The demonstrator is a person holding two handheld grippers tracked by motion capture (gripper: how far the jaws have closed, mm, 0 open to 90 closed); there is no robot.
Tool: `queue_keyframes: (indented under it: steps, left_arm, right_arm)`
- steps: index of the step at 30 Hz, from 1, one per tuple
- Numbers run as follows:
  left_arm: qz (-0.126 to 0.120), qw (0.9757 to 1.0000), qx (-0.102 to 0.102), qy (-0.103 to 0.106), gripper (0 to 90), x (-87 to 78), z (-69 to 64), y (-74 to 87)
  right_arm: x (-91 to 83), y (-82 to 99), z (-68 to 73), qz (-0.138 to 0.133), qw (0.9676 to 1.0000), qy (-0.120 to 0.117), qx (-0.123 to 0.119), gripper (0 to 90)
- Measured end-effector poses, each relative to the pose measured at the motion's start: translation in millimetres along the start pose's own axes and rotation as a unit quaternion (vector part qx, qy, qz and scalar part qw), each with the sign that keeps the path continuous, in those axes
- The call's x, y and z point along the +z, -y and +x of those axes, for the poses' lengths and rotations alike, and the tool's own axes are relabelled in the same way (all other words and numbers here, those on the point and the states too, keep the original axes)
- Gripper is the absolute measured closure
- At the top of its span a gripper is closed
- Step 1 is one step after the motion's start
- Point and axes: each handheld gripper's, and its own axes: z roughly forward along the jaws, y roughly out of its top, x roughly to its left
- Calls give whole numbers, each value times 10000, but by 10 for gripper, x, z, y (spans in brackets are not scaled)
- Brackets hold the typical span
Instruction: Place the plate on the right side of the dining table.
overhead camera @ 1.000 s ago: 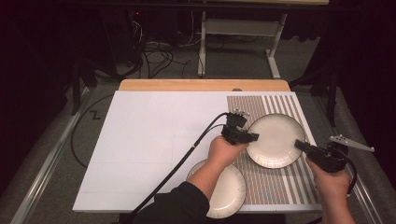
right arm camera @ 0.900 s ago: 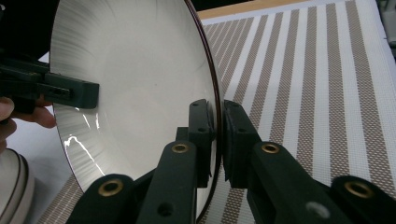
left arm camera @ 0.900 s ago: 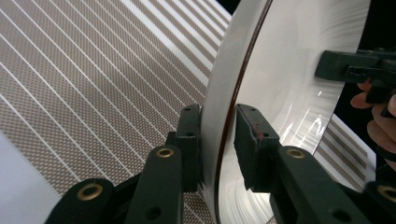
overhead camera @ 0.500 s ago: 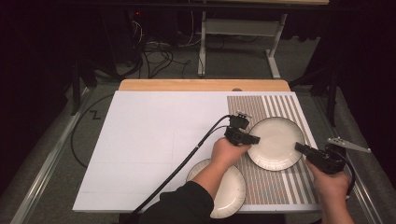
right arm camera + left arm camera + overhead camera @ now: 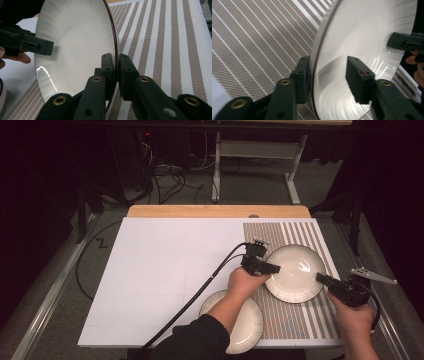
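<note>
A white plate [image 5: 295, 272] with a dark rim is over the striped placemat [image 5: 300, 232]. My left gripper [image 5: 274, 268] is at its left rim. Its jaws [image 5: 328, 62] straddle the rim, one fingertip [image 5: 303, 72] outside and one [image 5: 357, 75] over the plate's inside [image 5: 367, 32]. They have just been opening, and a gap shows at the inner pad. My right gripper [image 5: 320, 278] is shut on the right rim, both pads [image 5: 115, 60] pinching the plate [image 5: 75, 45]. I cannot tell whether the plate rests on the mat.
A second white plate [image 5: 247, 330] lies at the table's front edge, partly under the left forearm. A white sheet [image 5: 165, 270] covers the table left of the placemat. A black cable [image 5: 200, 287] trails from the left gripper across it. The floor beyond holds cables and a table leg.
Both hands and the plate stay where they were.
</note>
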Motion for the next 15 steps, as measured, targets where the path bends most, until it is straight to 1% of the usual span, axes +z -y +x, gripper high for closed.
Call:
queue_keyframes:
  steps: [1, 2, 7, 9, 11, 13, 15]
  left_arm:
    - [-48, 10000, 44, -70, 492, -33, -5, -11]
    - [-100, 9998, 95, -132, 483, -75, -7, -17]
    - [-401, 9982, 361, -274, 438, -352, 9, 15]
    - [-496, 9974, 411, -311, 422, -475, 30, 54]
    - [-556, 9961, 553, -403, 404, -605, 51, 112]
    - [-623, 9951, 599, -478, 393, -725, 75, 180]
    - [-687, 9943, 649, -496, 377, -847, 109, 252]
  right_arm:
    - [6, -1, 7, 21, 10000, 45, -5, 849]
    - [10, -1, 3, 14, 10000, 34, 6, 850]
    - [14, -4, 15, 1, 10000, 75, -41, 847]
    - [21, -4, 13, 20, 9999, 95, -48, 843]
    - [31, -3, 11, 40, 9999, 127, -49, 840]
    - [39, -3, 8, 72, 9999, 148, -37, 836]
    - [50, -5, 10, 85, 9998, 177, -56, 833]
